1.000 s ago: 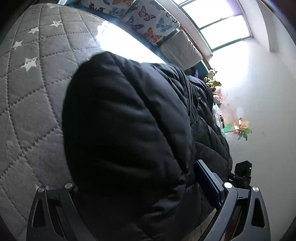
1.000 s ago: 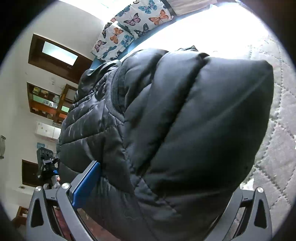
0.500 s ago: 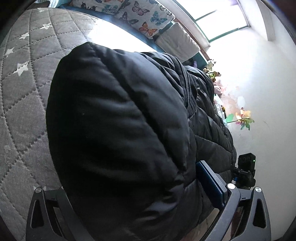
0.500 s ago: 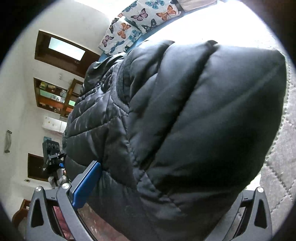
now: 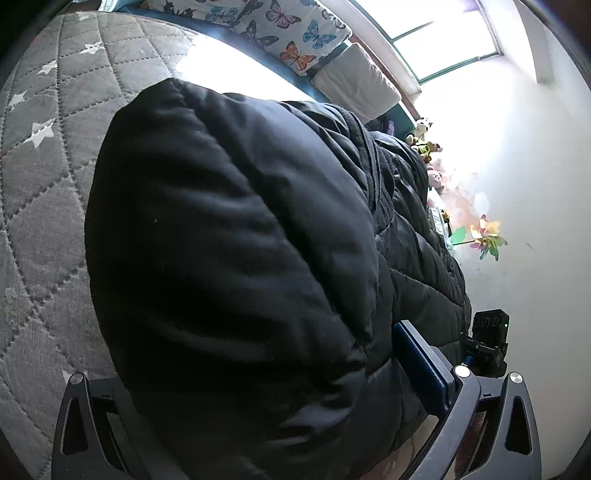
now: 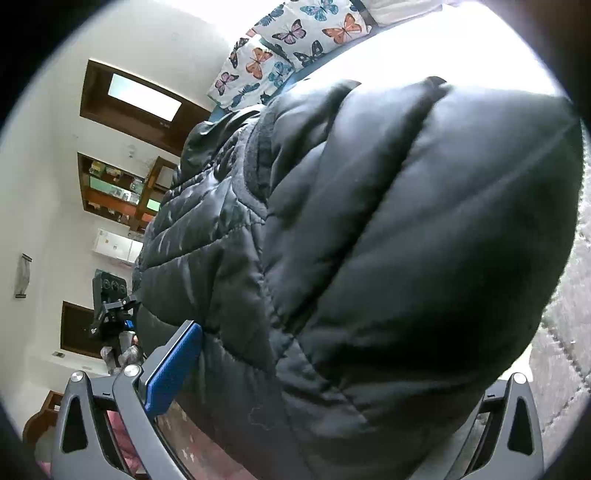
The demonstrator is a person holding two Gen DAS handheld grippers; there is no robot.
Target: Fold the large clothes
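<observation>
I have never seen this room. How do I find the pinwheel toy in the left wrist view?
Start at the bright window at the top, then follow the white wall downward, past the row of small plush toys. The pinwheel stands near the black puffy jacket. Only it has flat petals in many pastel colours.

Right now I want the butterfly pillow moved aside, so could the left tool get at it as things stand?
Probably not. The left tool is shut on the black jacket, whose bulk fills the way ahead; the pillow lies beyond it at the far end of the bed. It would have to let go first.
</observation>
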